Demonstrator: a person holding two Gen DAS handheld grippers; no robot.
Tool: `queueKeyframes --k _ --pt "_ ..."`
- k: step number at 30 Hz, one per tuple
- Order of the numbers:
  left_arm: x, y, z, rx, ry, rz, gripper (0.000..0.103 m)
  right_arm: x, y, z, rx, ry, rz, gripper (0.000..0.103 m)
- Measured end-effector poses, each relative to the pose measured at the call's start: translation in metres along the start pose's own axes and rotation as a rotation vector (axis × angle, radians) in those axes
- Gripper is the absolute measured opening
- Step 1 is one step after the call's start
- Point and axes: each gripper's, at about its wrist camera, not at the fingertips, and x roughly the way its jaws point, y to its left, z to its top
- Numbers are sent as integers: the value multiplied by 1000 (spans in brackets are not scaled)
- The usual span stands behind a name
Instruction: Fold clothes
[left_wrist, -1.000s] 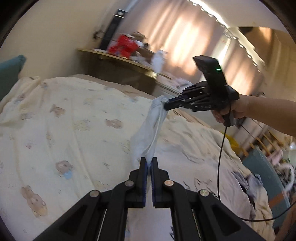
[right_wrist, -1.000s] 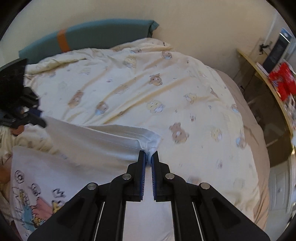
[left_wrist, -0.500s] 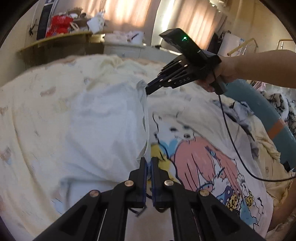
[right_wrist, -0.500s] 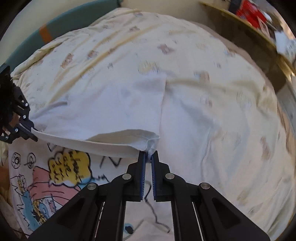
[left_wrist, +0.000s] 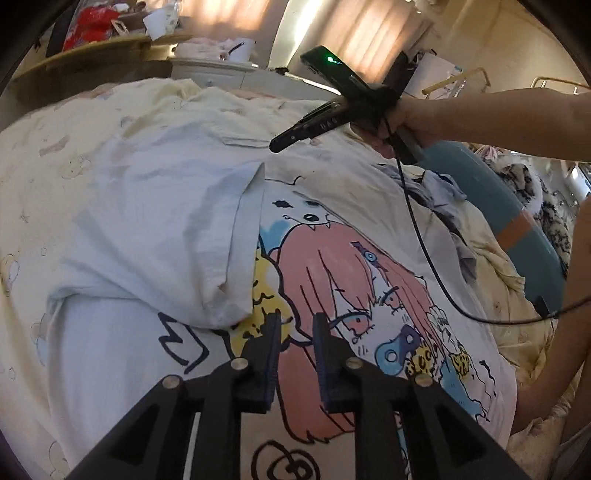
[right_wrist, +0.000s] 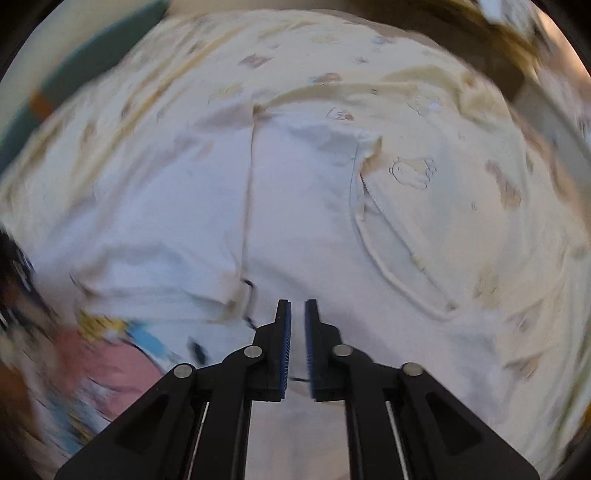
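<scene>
A white T-shirt (left_wrist: 155, 221) with a pink and yellow cartoon print (left_wrist: 332, 277) lies flat on the bed. One side of it is folded over part of the print. My left gripper (left_wrist: 297, 325) hangs just above the print beside the folded corner. Its jaws are opening with nothing between them. My right gripper (left_wrist: 275, 144) is at the far end of the folded edge, held by a hand (left_wrist: 406, 118). In the right wrist view the right gripper (right_wrist: 297, 310) is over the white cloth (right_wrist: 295, 184), its jaws opening and empty. That view is blurred.
The yellow bear-print bed cover (left_wrist: 55, 147) spreads around the shirt. A black cable (left_wrist: 417, 229) trails from the right gripper across the shirt. A teal bolster (left_wrist: 517, 206) and loose clothes (left_wrist: 439, 188) lie at the right. A cluttered shelf (left_wrist: 92, 51) stands behind the bed.
Both grippers came down to the bed with the shirt's edge and laid it over the print. Both have let go of the cloth and their jaws have parted.
</scene>
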Motion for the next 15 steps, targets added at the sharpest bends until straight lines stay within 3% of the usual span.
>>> queueKeyframes --k 3,8,13,15 --pt "-1 20 -5 -119 -6 42 19 -2 22 1 -29 -2 26 30" --pt "4 53 -12 -283 -16 120 19 16 60 -11 -206 39 -63 30" --pt "6 60 -6 -316 -38 127 19 35 70 -10 -324 55 -245 30" --pt "6 61 -5 -327 -44 124 19 38 73 -8 -364 60 -272 30"
